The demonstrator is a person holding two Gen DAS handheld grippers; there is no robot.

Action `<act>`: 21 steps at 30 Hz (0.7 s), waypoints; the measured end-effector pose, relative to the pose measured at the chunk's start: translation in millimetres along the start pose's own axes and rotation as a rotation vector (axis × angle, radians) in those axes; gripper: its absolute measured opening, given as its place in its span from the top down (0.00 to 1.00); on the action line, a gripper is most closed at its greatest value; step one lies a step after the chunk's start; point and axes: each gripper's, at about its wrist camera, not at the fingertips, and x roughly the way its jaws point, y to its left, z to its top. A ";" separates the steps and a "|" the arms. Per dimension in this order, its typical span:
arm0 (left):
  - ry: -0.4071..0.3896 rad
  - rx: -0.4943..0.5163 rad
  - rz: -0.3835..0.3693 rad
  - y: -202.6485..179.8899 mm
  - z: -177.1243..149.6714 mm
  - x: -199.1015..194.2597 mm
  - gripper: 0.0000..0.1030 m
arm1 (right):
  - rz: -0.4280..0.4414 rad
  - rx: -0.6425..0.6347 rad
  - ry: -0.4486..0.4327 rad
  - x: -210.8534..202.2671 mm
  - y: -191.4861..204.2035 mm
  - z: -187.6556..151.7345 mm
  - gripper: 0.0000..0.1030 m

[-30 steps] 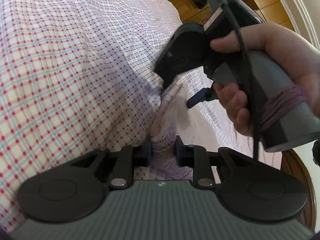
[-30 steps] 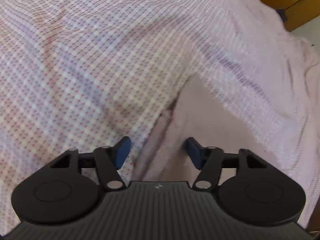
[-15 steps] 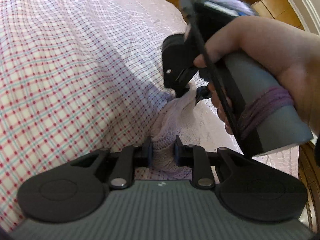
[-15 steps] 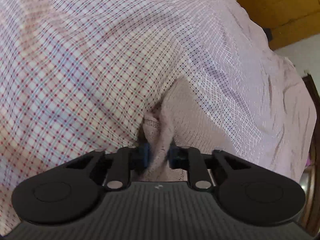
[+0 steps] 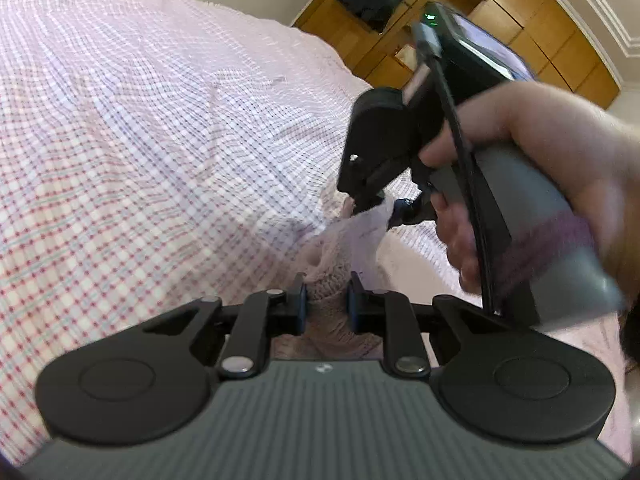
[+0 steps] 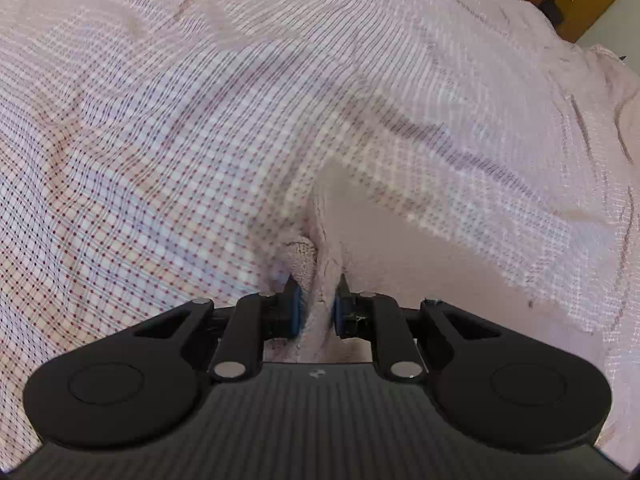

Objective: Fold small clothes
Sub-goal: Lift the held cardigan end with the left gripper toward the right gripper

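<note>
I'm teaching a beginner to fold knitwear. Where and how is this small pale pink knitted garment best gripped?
By its bunched ribbed edge, coming from above the checked bedspread. The small pale pink knitted garment gathers into a narrow ridge there, which the left gripper and right gripper each pinch.

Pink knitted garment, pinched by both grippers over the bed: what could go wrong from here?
1. Both the left gripper and the right gripper hold only narrow bunched edges of the pink knitted garment; the knit could slip out when pulled taut.
2. The garment hangs crumpled between the two grips, so the fold may come out uneven.
3. Its low part lies against the checked bedsheet and might drag it.
</note>
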 end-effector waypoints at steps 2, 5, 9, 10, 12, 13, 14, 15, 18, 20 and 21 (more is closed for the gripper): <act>-0.005 -0.015 0.000 -10.2 3.4 -0.4 0.80 | -0.001 -0.015 -0.004 -4.9 -7.4 -0.6 0.84; -0.043 0.047 -0.007 -32.1 3.4 -2.6 0.80 | -0.007 -0.018 -0.034 -21.8 -26.0 -2.4 0.84; -0.116 0.163 -0.047 -61.0 -7.6 -13.5 0.80 | 0.022 0.037 -0.073 -41.5 -71.8 -10.8 0.84; -0.132 0.202 -0.059 -70.3 -12.1 -15.7 0.80 | 0.029 0.046 -0.082 -44.7 -83.0 -14.0 0.84; -0.152 0.256 -0.087 -85.0 -19.6 -18.0 0.80 | 0.038 0.075 -0.090 -48.2 -107.7 -20.3 0.84; -0.155 0.277 -0.104 -93.0 -23.1 -18.3 0.80 | 0.041 0.093 -0.089 -48.9 -119.0 -23.1 0.84; -0.153 0.288 -0.120 -100.4 -25.4 -18.1 0.80 | 0.044 0.107 -0.087 -49.2 -128.0 -25.7 0.84; -0.148 0.292 -0.142 -107.2 -27.4 -19.1 0.80 | 0.046 0.120 -0.087 -48.5 -139.3 -28.7 0.84; -0.141 0.296 -0.194 -124.6 -36.9 -12.8 0.80 | 0.035 0.133 -0.085 -43.5 -167.3 -36.2 0.84; -0.150 0.317 -0.221 -137.0 -49.5 -7.9 0.80 | 0.037 0.152 -0.090 -40.5 -188.0 -42.1 0.84; -0.153 0.347 -0.229 -142.6 -57.0 -0.3 0.80 | 0.037 0.174 -0.094 -39.0 -200.2 -46.9 0.84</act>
